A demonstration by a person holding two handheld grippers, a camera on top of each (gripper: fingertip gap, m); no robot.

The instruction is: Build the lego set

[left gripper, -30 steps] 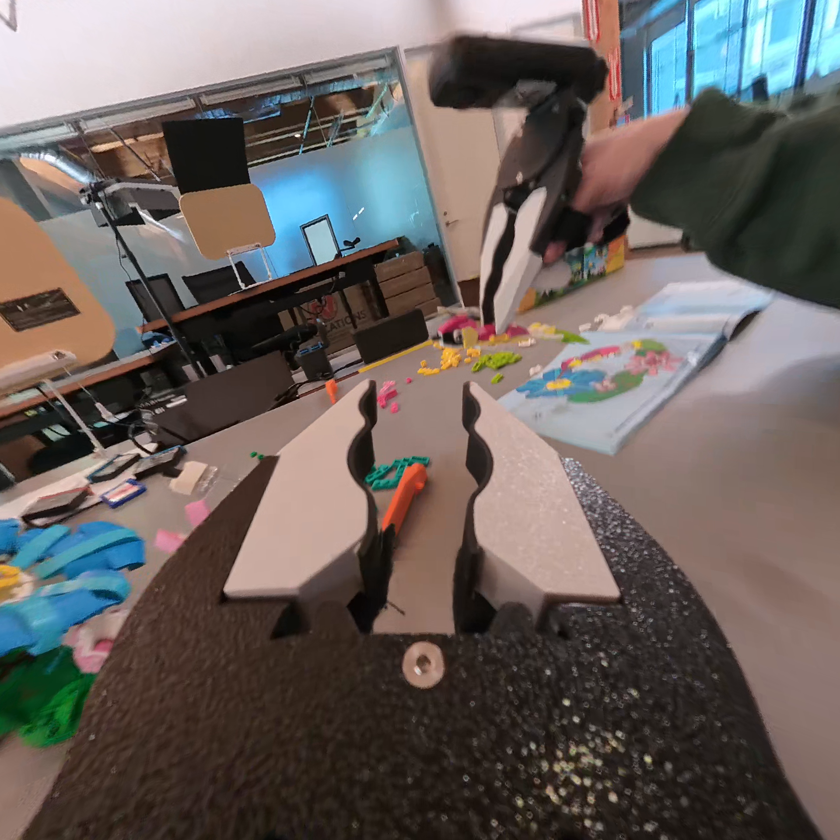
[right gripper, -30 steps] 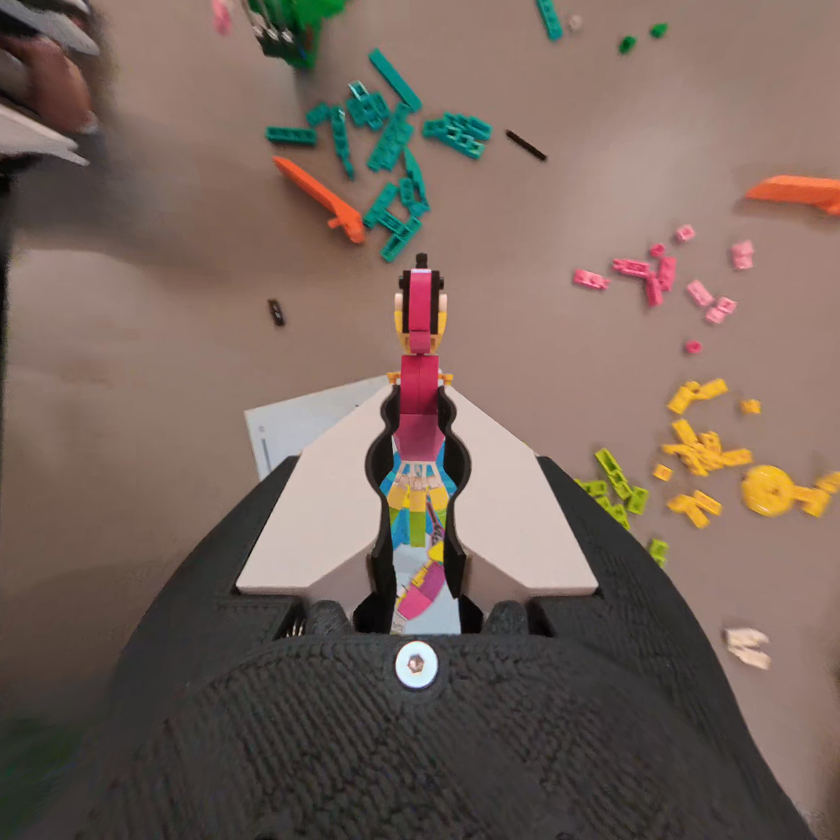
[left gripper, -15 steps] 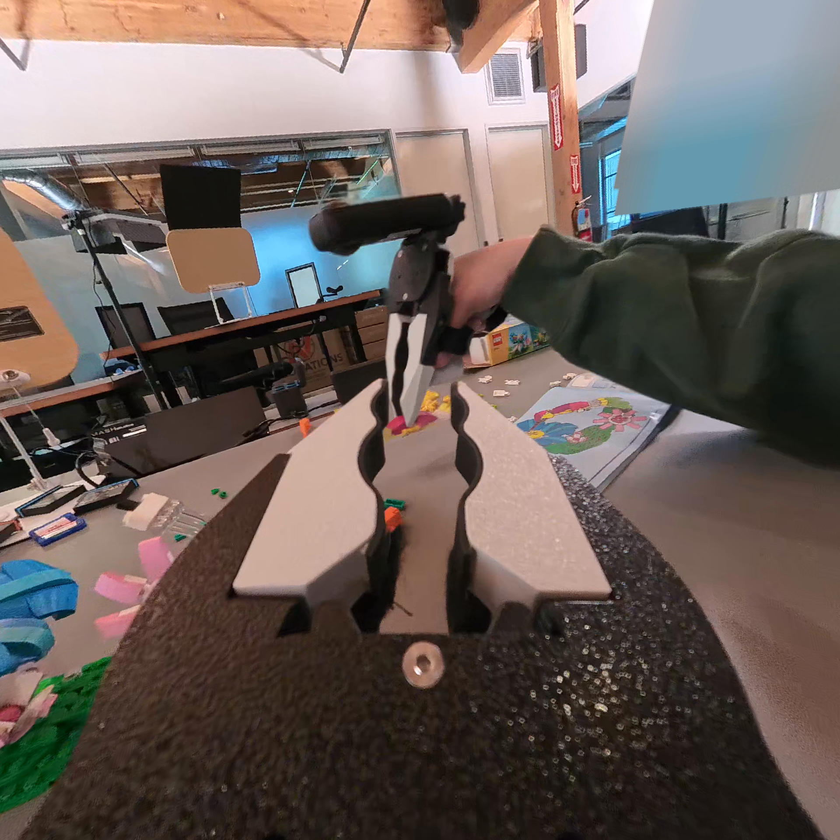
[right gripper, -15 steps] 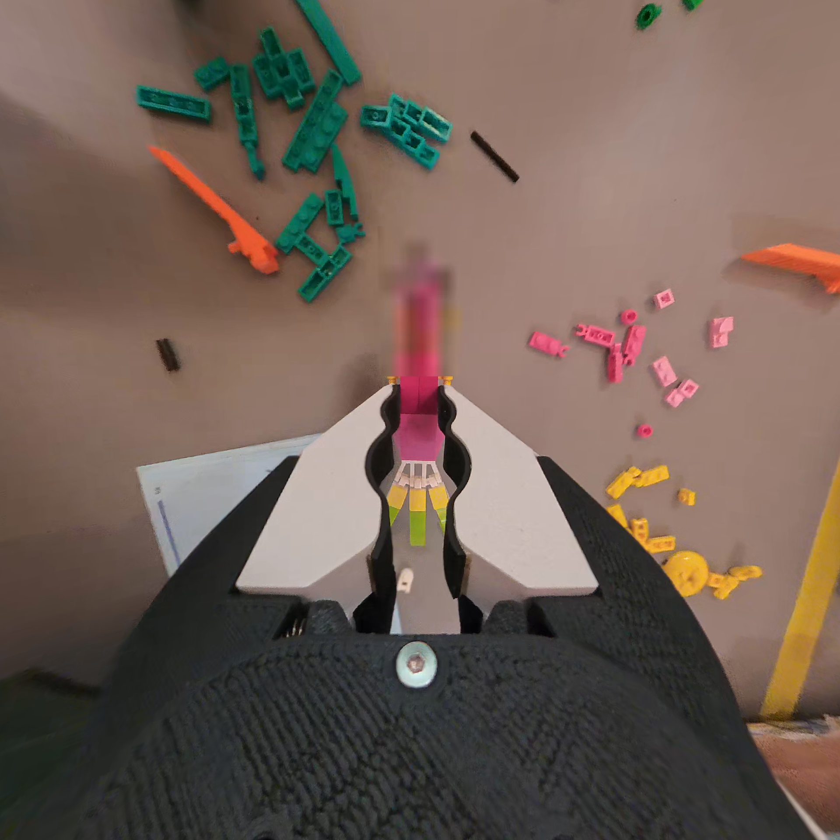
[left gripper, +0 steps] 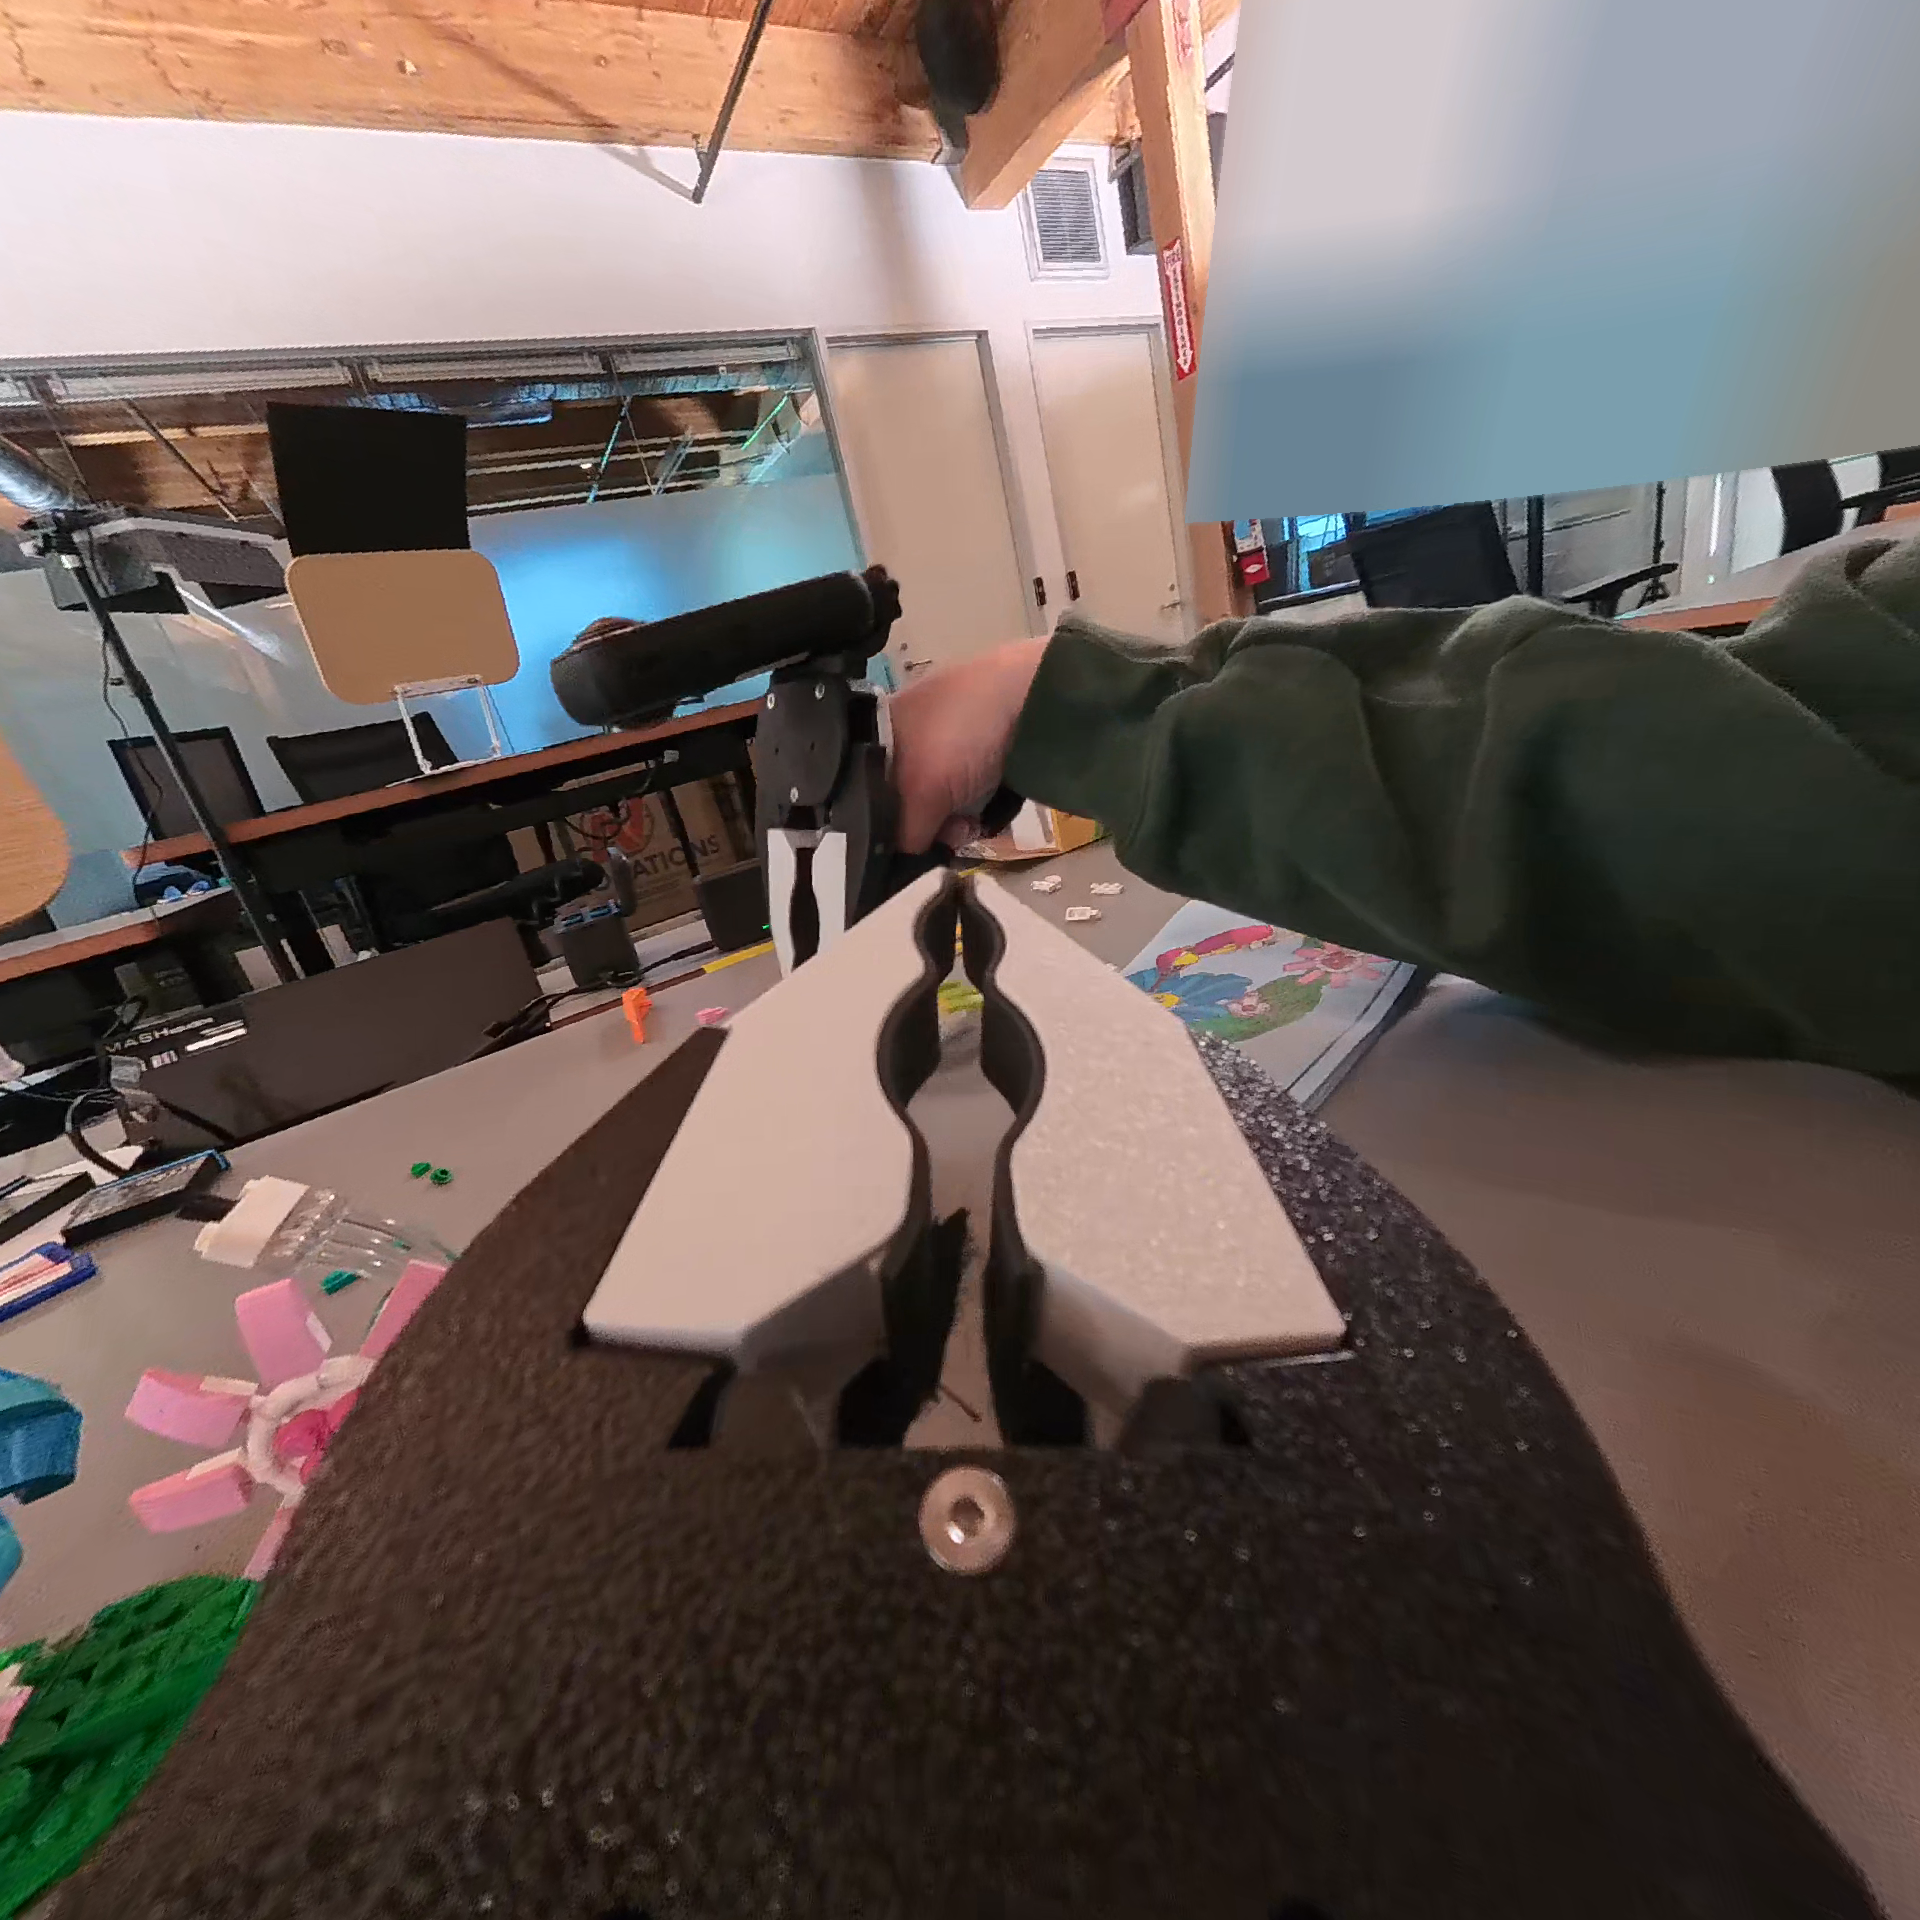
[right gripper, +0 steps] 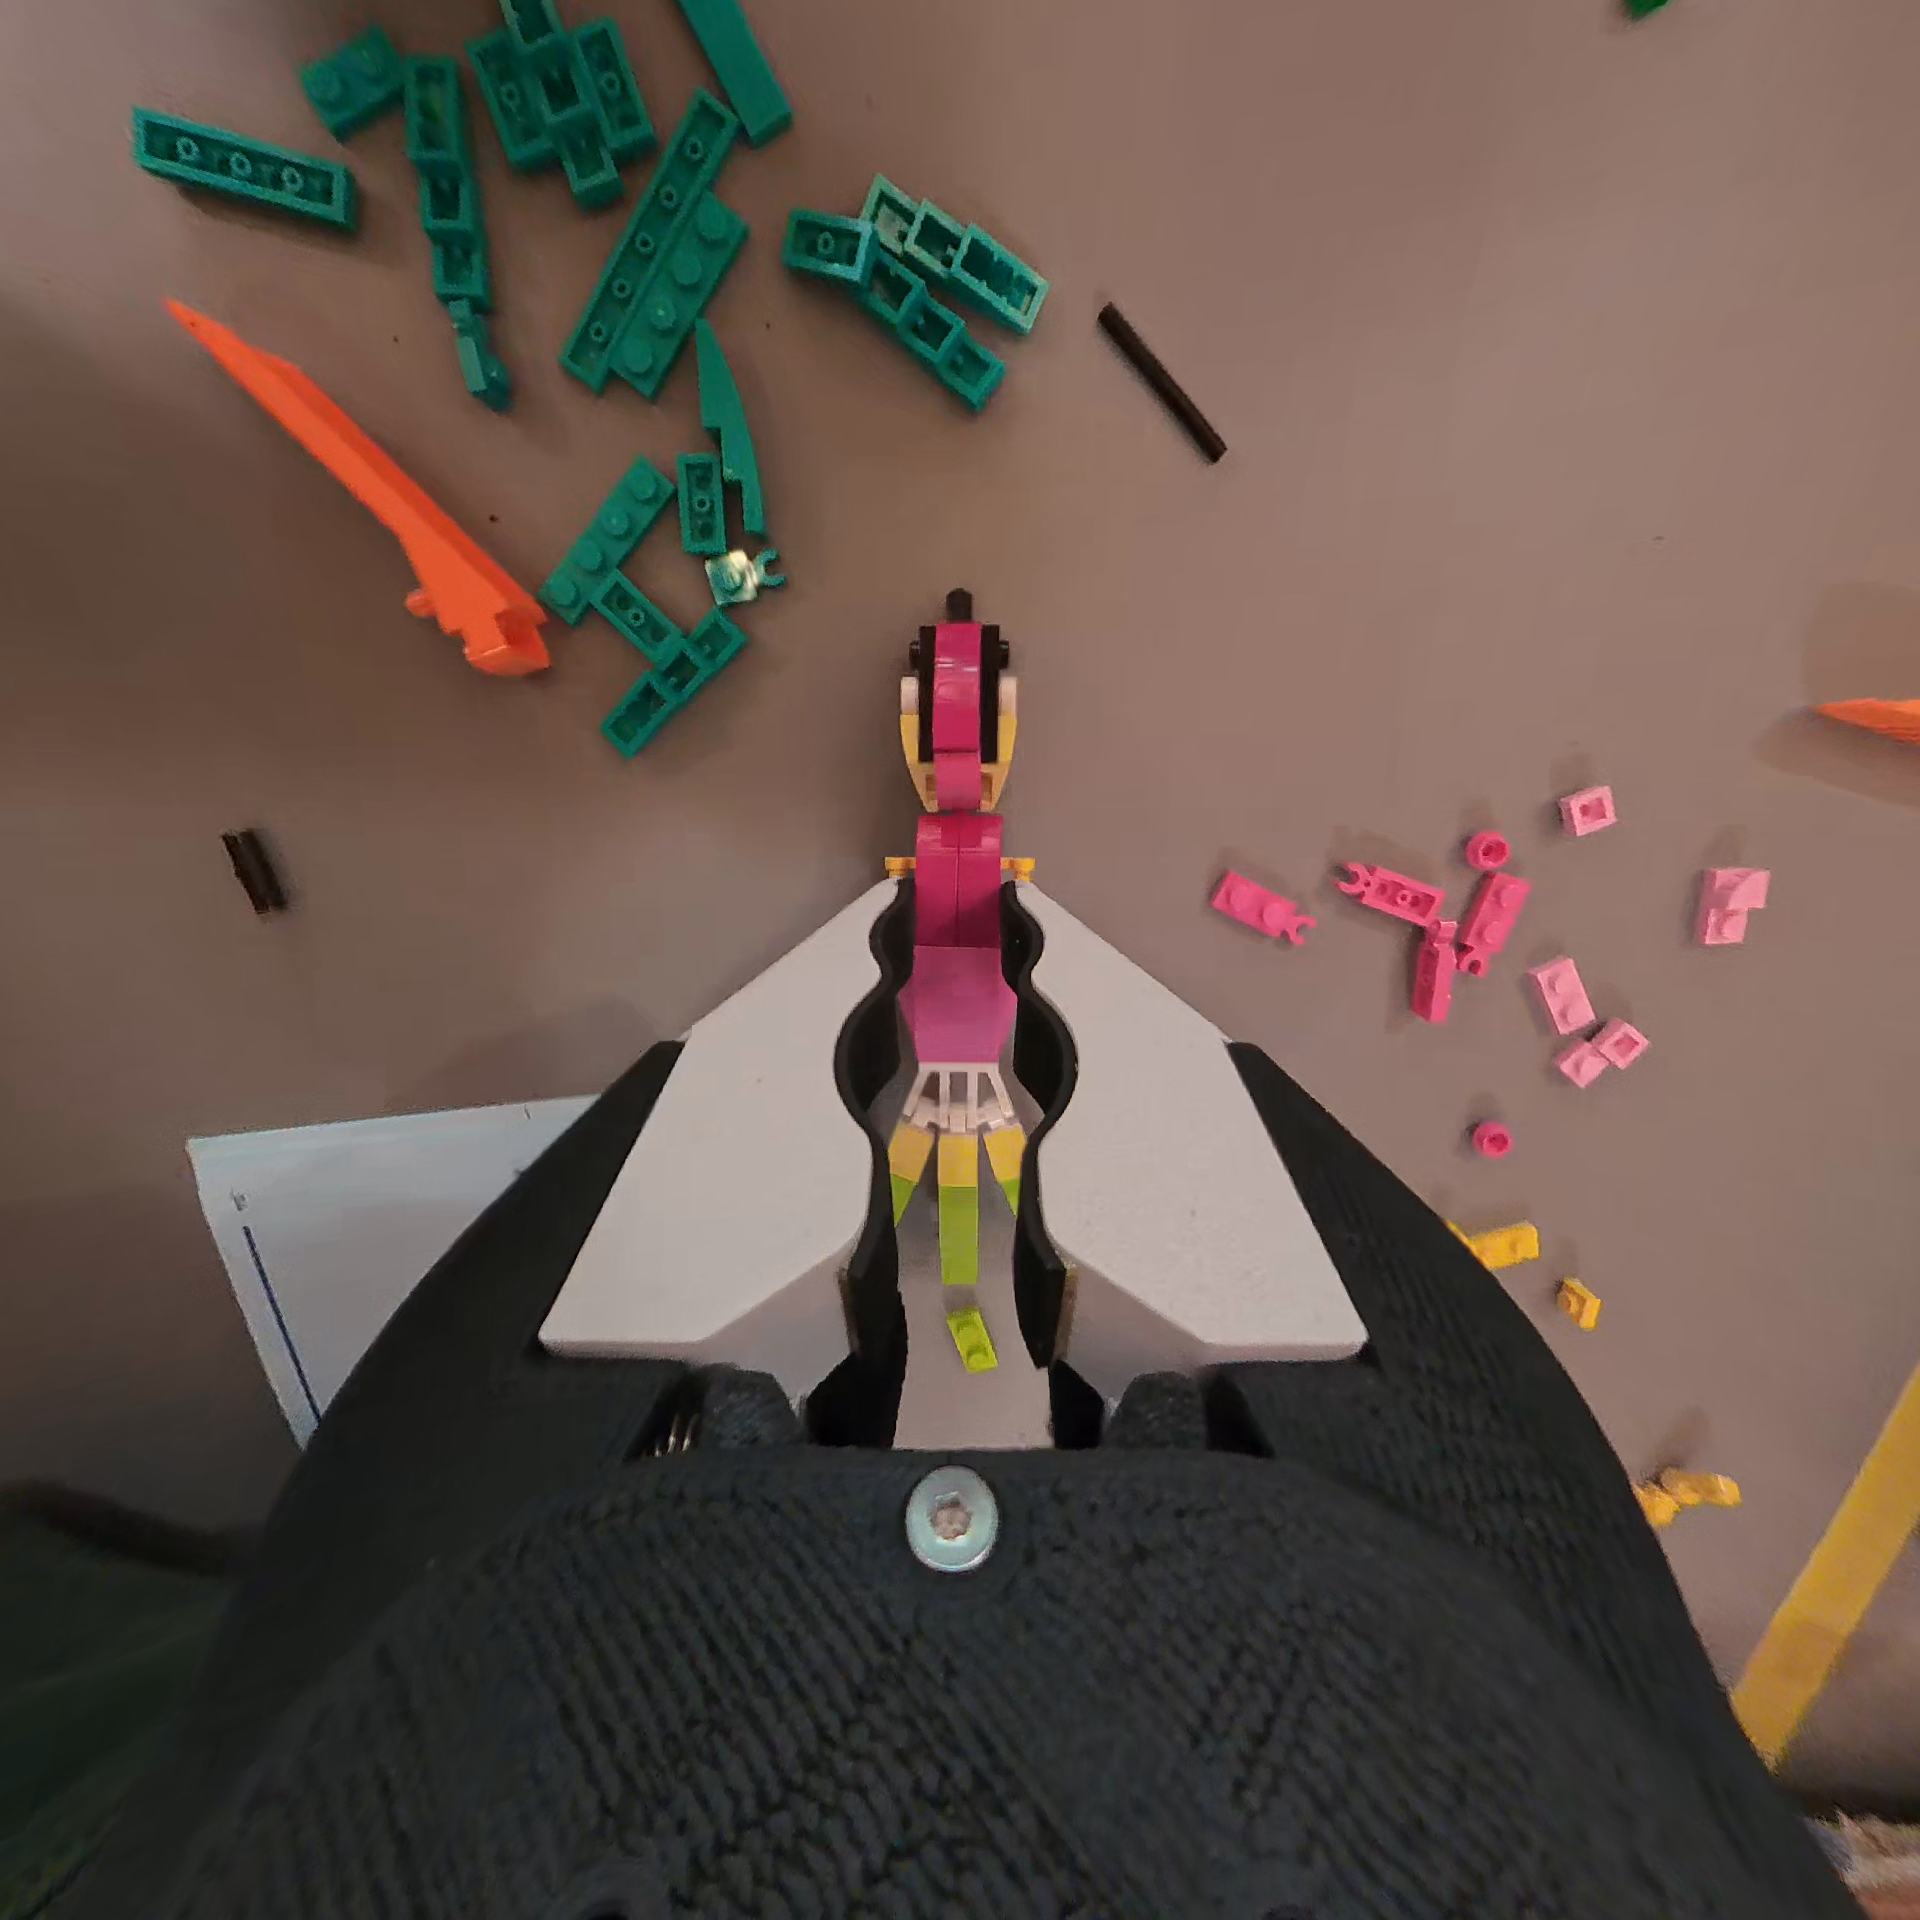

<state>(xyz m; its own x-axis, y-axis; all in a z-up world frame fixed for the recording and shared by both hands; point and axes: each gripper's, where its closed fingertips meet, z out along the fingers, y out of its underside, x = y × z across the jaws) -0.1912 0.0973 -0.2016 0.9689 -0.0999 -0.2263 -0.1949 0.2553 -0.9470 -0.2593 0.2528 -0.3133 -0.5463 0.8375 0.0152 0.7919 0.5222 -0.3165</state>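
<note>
Left wrist view: the left hand-held gripper (left gripper: 958, 902) has its two grey, grainy-surfaced fingers drawn together at the tips, with only the wavy black-lined gap open behind them; nothing is seen between them. Beyond it, the right hand-held gripper (left gripper: 808, 940) points down toward the grey worktop (left gripper: 1621, 1226), gripped by a hand (left gripper: 951, 743) emerging from a dark green sleeve (left gripper: 1455, 810); what it carries is hidden here behind the left fingers. On the worktop lie an open instruction booklet (left gripper: 1262, 982) with a colourful printed page to the right, a pink flower assembly (left gripper: 265, 1418) and a green studded plate (left gripper: 94, 1704) at lower left, and an orange piece (left gripper: 634, 1013) farther back. The room behind shows a glass partition, desks, white doors and timber ceiling beams. Right wrist view: looking straight down, the right hand-held gripper (right gripper: 958, 883) is closed on a bird-like lego model (right gripper: 956, 821), pinching its magenta body near the fingertips; the head, magenta with black, white and yellow parts, projects past the tips, and the white, yellow and lime tail fans back between the fingers. The matte grey worktop (right gripper: 1455, 520) below carries teal plates (right gripper: 644, 270) scattered at upper left, a long orange tapered piece (right gripper: 364, 488) beside them, a black rod (right gripper: 1162, 382), pink small pieces (right gripper: 1496, 935) to the right, yellow pieces (right gripper: 1507, 1242) at lower right, and a white sheet (right gripper: 343, 1205) partly under the housing.
</note>
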